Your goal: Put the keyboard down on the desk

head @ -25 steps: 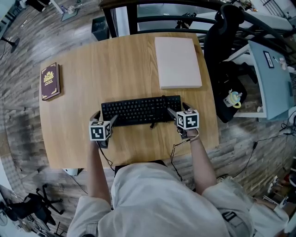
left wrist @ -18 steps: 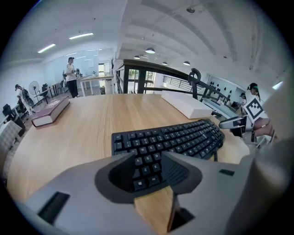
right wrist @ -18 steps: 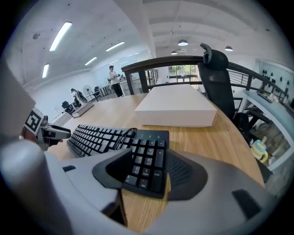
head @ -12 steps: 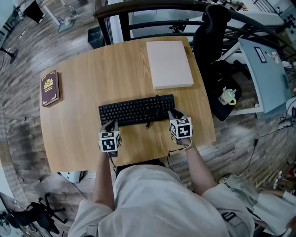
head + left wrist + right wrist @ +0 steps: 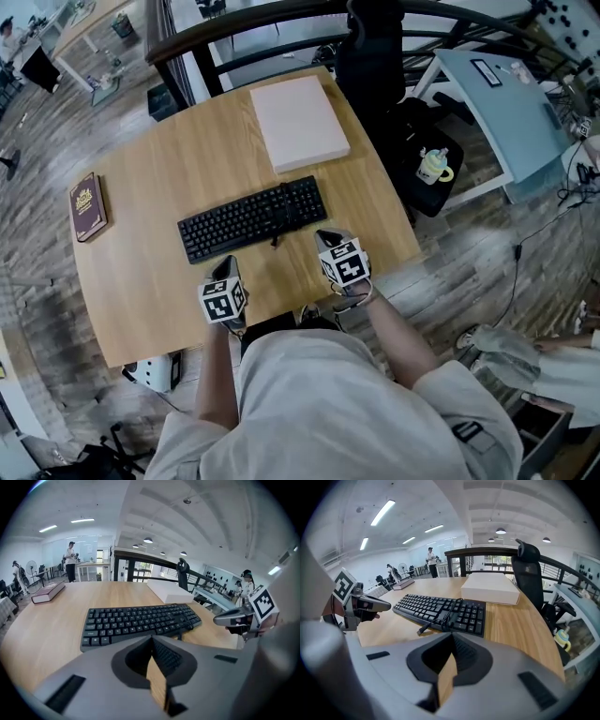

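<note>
Left gripper (image 5: pixel 230 265) and right gripper (image 5: pixel 327 236) are now back from the keyboard (image 5: pixel 251 219) ends.
Both pairs of jaws are clenched on nothing; the keyboard lies flat on the desk (image 5: pixel 155 272), at twelve o'clock from the grippers.

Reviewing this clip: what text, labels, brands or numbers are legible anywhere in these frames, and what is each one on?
Nothing is legible enough to quote.
Cover of the book: gold print, too small to read.
Keys of the keyboard: white legends, too blurred to read.
Top of the white box: no print visible.
Cubes on the left gripper and right gripper: black-and-white square marker patterns, no words.
</note>
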{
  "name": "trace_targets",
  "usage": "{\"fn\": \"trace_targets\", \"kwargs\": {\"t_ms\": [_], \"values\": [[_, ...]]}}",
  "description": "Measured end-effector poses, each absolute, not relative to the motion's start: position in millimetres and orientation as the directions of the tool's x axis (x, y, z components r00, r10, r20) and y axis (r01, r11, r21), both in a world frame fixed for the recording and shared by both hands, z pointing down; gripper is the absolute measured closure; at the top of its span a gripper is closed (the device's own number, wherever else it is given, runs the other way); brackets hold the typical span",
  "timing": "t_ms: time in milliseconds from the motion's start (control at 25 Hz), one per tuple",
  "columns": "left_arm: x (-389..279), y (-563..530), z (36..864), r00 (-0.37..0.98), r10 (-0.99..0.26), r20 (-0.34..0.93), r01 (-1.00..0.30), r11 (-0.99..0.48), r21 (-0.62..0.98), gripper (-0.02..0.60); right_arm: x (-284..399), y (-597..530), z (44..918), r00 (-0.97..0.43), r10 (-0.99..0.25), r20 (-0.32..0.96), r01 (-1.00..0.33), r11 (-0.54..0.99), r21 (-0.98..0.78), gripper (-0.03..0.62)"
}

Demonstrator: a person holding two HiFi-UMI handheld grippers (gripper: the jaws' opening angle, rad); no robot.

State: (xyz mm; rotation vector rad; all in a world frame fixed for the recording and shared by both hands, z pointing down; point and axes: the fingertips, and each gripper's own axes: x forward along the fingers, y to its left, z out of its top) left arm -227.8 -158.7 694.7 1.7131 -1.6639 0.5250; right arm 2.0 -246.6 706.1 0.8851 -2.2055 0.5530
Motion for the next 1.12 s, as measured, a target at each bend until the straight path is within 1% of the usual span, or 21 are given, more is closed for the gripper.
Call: {"fn": "trace_targets", "kwargs": {"t_ms": [160,280,400,760,1000,1120], "values": [[-199,-146,681,0.120,-0.737,0.665,-0.975,0.038,0.218,0.571,9,-224,695,-0.553,-0.445,0.705,-0.709,0.695,-0.118,0.589],[-181,-137,662,0.123,-0.787,0.605,-0.972,0.029,0.235,0.571,13,-211,682,-0.573,-0.477,0.667,-0.704,0.703,-0.101,0.591],[-171,-128,638,0.103,-0.822,0.560,-0.975,0.027,0.219,0.571,16,-204,665,-0.587,-0.520,0.620,-0.719,0.688,-0.103,0.590],[-166,-105,582,0.081,-0.879,0.470,-0.984,0.003,0.175,0.571,8,-188,606,-0.613,-0.629,0.478,-0.747,0.659,-0.091,0.591],[-169,-117,542,0.114,-0.916,0.386,-0.979,-0.038,0.199,0.571,-6,-191,555,-0.618,-0.687,0.381,-0.757,0.652,-0.052,0.591],[-176,-125,521,0.113,-0.929,0.352,-0.983,-0.053,0.178,0.571,-16,-196,530,-0.616,-0.714,0.332,-0.767,0.641,-0.044,0.591]]}}
